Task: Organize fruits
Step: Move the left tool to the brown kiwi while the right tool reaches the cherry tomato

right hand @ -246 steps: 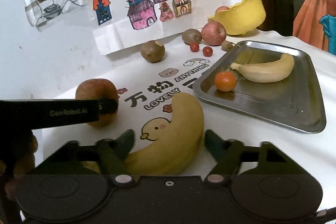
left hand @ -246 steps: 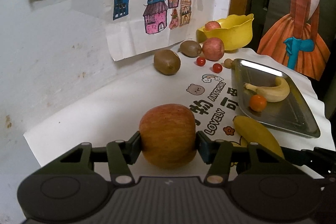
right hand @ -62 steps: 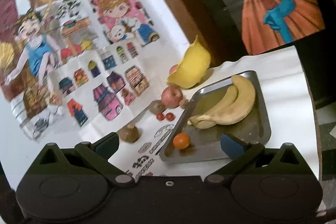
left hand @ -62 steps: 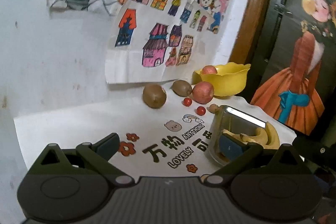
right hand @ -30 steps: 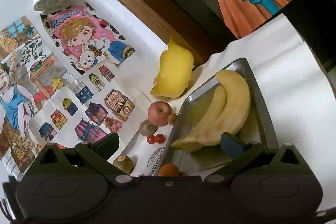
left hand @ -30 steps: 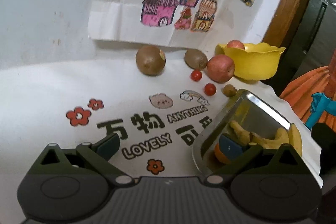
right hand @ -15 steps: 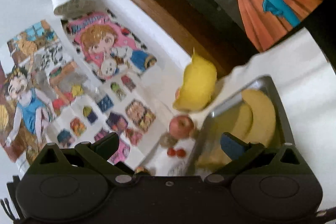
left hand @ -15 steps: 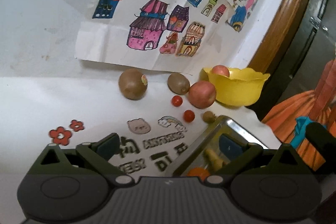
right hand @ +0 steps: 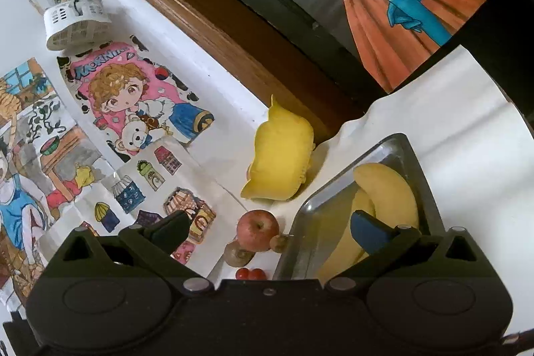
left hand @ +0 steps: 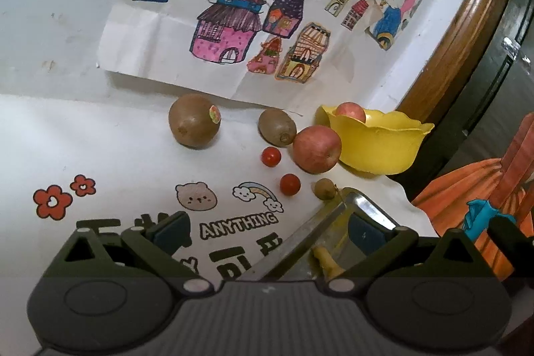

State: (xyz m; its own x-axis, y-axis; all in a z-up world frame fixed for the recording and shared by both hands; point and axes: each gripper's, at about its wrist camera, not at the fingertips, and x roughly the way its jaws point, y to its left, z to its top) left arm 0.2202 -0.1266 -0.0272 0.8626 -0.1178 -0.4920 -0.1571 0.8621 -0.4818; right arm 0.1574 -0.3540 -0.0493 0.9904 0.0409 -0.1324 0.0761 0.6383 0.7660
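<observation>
White printed cloth [left hand: 110, 155] w/ kiwis [left hand: 194, 121], apple [left hand: 317, 149], bowl [left hand: 377, 142], tray [right hand: 414, 155].

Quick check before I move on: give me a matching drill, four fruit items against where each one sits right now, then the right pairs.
Items:
1. bananas
2. sticker kiwi
3. apple partly hidden behind a rim
4. two cherry tomatoes

Places:
A. inside the yellow bowl
B. on the printed cloth, between the kiwis and the metal tray
C. in the metal tray
D. on the cloth near the wall drawings, farthest left of the fruit

Pairs: 1-C, 2-D, 3-A, 4-B
</observation>
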